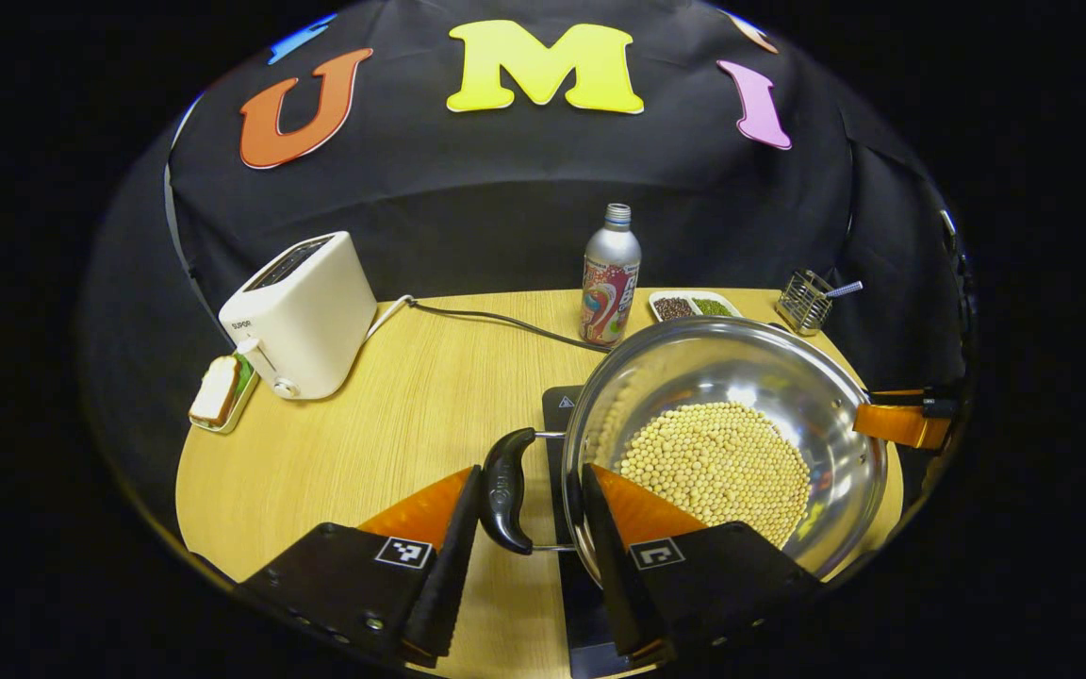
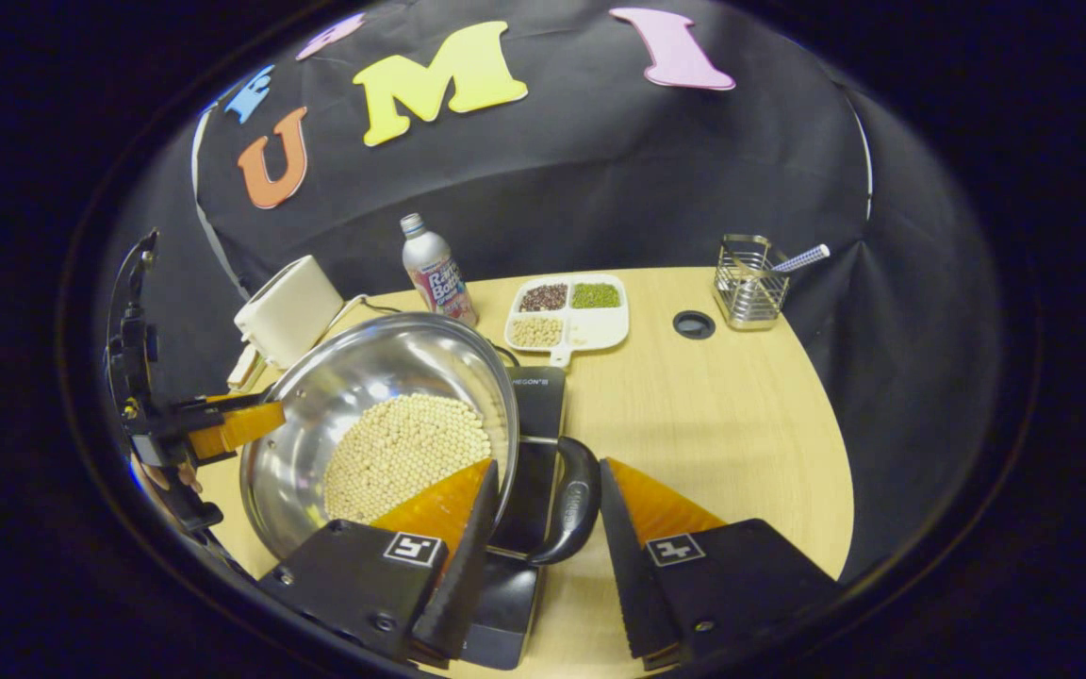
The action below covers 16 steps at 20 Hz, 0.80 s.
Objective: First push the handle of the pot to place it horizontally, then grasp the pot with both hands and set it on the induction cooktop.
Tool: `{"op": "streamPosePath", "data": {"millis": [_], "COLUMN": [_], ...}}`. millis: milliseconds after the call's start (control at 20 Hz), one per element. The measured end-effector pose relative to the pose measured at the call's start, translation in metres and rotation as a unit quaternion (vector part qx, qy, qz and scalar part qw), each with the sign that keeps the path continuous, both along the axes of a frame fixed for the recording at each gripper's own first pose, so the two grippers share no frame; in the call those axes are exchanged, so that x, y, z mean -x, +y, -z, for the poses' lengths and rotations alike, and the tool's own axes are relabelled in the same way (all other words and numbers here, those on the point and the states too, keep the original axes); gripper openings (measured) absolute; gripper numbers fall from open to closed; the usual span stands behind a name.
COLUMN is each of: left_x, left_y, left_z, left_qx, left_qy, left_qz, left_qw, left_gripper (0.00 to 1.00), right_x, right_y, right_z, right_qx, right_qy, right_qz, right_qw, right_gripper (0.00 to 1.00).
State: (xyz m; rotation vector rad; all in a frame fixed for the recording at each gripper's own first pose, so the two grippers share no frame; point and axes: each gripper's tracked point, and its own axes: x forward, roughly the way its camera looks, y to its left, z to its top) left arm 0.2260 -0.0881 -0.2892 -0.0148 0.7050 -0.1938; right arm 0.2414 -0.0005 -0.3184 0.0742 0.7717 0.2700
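Observation:
A steel pot [image 1: 741, 368] half full of soybeans [image 1: 717, 462] sits over the black induction cooktop [image 1: 559, 405] on the wooden table. My left gripper [image 1: 534, 471] is open, and its fingers straddle the pot's black left handle [image 1: 505, 490], which lies level. In the right gripper view, the pot [image 2: 364, 368] is at the lower left with the cooktop [image 2: 538, 396] under its rim. My right gripper [image 2: 548, 464] is open around the other black handle [image 2: 576, 509], one finger over the rim. Each gripper also shows far off across the pot [image 1: 901, 420] [image 2: 232, 424].
A white toaster [image 1: 298, 311] with its cord stands at the back left, with a sandwich on a small plate [image 1: 218, 391] beside it. Behind the pot are a drink bottle [image 1: 611, 278], a divided dish of grains [image 2: 567, 316], a wire basket [image 2: 748, 283] and a table hole [image 2: 694, 324].

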Motion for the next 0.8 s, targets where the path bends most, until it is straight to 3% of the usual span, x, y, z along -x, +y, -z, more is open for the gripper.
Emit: {"op": "streamPosePath", "data": {"millis": [250, 300, 400, 800], "left_x": [0.006, 0.008, 0.013, 0.051], "left_y": [0.003, 0.004, 0.009, 0.027], "left_z": [-0.009, -0.011, -0.013, -0.03], "left_qx": [0.0, -0.002, -0.007, -0.009], "left_qy": [-0.028, -0.033, -0.042, -0.094], "left_qz": [-0.002, -0.004, -0.012, -0.033], "left_qw": [1.0, 0.999, 0.999, 0.995], "left_gripper": [0.66, 0.8, 0.92, 0.96], "right_x": [0.002, 0.004, 0.004, 0.049], "right_y": [-0.004, -0.004, -0.009, -0.011], "right_z": [-0.007, -0.01, -0.018, -0.05], "right_qx": [0.03, 0.034, 0.049, 0.049], "right_qy": [-0.046, -0.055, -0.082, -0.149], "right_qz": [0.016, 0.019, 0.034, 0.067], "right_qw": [0.998, 0.998, 0.995, 0.985], "right_gripper": [0.72, 0.74, 0.75, 0.76]}}
